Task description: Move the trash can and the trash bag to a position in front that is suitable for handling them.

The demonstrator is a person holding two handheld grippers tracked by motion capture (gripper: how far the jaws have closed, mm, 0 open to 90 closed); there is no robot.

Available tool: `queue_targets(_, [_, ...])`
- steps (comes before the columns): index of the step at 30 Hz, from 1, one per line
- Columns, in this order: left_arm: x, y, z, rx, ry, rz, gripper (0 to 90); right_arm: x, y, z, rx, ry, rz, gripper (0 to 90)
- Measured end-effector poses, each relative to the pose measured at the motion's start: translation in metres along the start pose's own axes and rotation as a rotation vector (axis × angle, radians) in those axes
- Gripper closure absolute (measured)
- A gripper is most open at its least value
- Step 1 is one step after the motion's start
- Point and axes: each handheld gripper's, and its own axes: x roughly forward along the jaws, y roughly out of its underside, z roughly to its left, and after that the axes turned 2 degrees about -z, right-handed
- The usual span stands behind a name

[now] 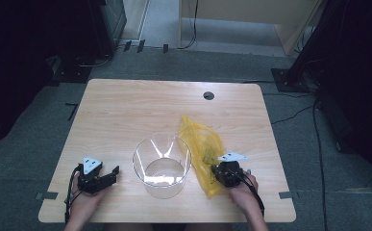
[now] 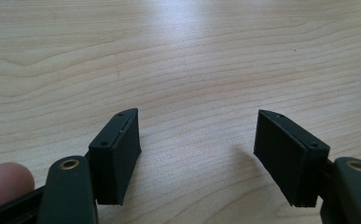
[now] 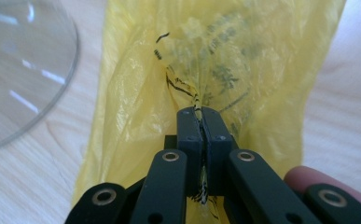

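A thin yellow plastic bag (image 1: 201,144) with black print lies flat on the wooden table (image 1: 126,103), just right of a clear glass bowl (image 1: 162,164). My right gripper (image 1: 220,172) sits at the bag's near end. In the right gripper view the right gripper (image 3: 200,114) is shut on a pinched fold of the yellow bag (image 3: 215,60), the film bunched between the pads. My left gripper (image 1: 111,174) rests on the table left of the bowl, pointing toward it. Its jaws stand apart in the left gripper view, left gripper (image 2: 197,140) holding nothing, only bare wood between them.
The bowl's rim (image 3: 24,70) curves past the bag on the left in the right gripper view. A round cable hole (image 1: 208,95) sits near the table's far edge. Bare wood stretches across the table's far half. Dark equipment and cables stand on the floor around it.
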Motion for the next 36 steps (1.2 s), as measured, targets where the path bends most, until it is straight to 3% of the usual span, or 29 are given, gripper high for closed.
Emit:
queue_targets(1, [0.000,0.000,0.000,0.001,0.000,0.000,31.0,-0.007,-0.004,0.000,0.018,0.008,-0.061,89.8])
queue_targets(5, [0.000,0.000,0.000,0.001,-0.002,0.000,31.0,-0.017,-0.009,0.002,0.040,0.022,-0.111,89.9])
queue_targets(7, [0.000,0.000,0.000,0.004,-0.003,0.001,31.1,-0.030,-0.015,0.004,0.058,-0.016,-0.207,89.9])
queue_targets(8, [0.000,0.000,0.000,0.004,-0.003,0.001,31.1,-0.030,-0.015,0.004,0.058,-0.016,-0.207,89.9])
queue_targets(9, [0.000,0.000,0.000,0.005,-0.003,0.001,31.1,-0.039,-0.020,0.007,0.047,-0.022,-0.261,89.9])
queue_targets(10, [0.000,0.000,0.000,0.005,-0.003,0.000,31.1,-0.039,-0.020,0.007,0.047,-0.022,-0.261,89.9])
queue_targets(11, [0.000,0.000,-0.001,0.005,-0.004,0.000,31.2,-0.048,-0.026,0.012,0.046,-0.033,-0.308,90.0])
queue_targets(18, [0.000,0.000,-0.001,0.003,-0.007,-0.001,31.4,-0.070,-0.042,0.029,0.020,-0.043,-0.407,90.0])
queue_targets(20, [0.000,0.000,-0.001,0.006,-0.007,0.001,31.4,-0.082,-0.053,0.038,0.038,-0.029,-0.482,90.0])
queue_targets(22, [0.000,0.000,-0.001,0.009,-0.008,0.003,31.4,-0.085,-0.056,0.040,0.047,-0.034,-0.501,90.0])
queue_targets(23, [0.000,0.000,-0.001,0.010,-0.009,0.003,31.4,-0.091,-0.062,0.046,0.064,-0.063,-0.544,90.0])
queue_targets(25, [0.000,0.000,-0.001,0.010,-0.009,0.003,31.4,-0.094,-0.066,0.049,0.063,-0.082,-0.557,90.0])
queue_targets(29, [0.000,0.000,-0.001,0.009,-0.008,0.002,31.4,-0.100,-0.084,0.074,0.025,-0.126,-0.599,90.0])
queue_targets(36, [0.000,0.000,-0.001,0.008,-0.007,0.002,31.4,-0.110,-0.103,0.091,-0.004,-0.156,-0.648,90.0])
